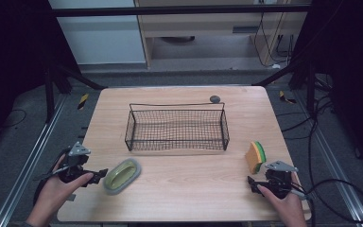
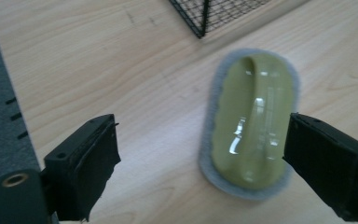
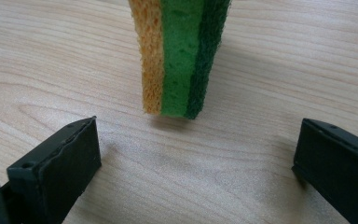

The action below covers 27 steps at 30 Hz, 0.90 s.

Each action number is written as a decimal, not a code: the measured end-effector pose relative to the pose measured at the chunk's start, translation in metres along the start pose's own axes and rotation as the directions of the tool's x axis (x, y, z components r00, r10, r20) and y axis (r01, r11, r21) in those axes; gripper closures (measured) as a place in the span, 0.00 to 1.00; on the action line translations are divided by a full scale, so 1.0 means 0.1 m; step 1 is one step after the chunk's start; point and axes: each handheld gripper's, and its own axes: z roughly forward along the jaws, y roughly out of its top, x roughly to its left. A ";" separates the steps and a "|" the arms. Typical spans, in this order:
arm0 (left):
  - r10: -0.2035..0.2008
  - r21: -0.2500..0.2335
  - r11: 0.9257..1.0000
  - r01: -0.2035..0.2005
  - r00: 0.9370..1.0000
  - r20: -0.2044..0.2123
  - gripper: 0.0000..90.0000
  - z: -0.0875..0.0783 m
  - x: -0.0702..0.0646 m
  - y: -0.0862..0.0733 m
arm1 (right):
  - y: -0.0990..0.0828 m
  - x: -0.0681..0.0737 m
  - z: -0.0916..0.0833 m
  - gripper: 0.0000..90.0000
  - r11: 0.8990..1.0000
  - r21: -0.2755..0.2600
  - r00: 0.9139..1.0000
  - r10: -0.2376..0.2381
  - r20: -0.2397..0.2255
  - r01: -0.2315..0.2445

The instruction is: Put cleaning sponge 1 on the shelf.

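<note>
With both sets of jaws wide and empty, left gripper (image 1: 105,173) just beside the green scrubber (image 1: 122,175) near the front table edge (image 1: 179,220), right gripper (image 1: 250,182) short of the upright sponge (image 1: 255,156): risk of toppling sponge by one-sided contact; open room toward wire basket (image 1: 177,128).

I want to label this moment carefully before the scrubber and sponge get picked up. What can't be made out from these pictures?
- Small dark round thing behind the wire basket, high view: too small to identify.
- Scrubber, left gripper view: blurred, and the right-hand jaw covers its edge; its underside is hidden.
- Sponge, right gripper view: top cut off by the upper edge.
- Right gripper, high view: jaws largely hidden by the hand.
</note>
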 end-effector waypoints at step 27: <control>0.196 0.257 0.941 -0.221 0.973 0.121 0.44 0.48 -0.35 0.43 | -0.01 -0.01 -0.01 0.01 1.000 -0.002 1.000 -0.015 -0.013 0.015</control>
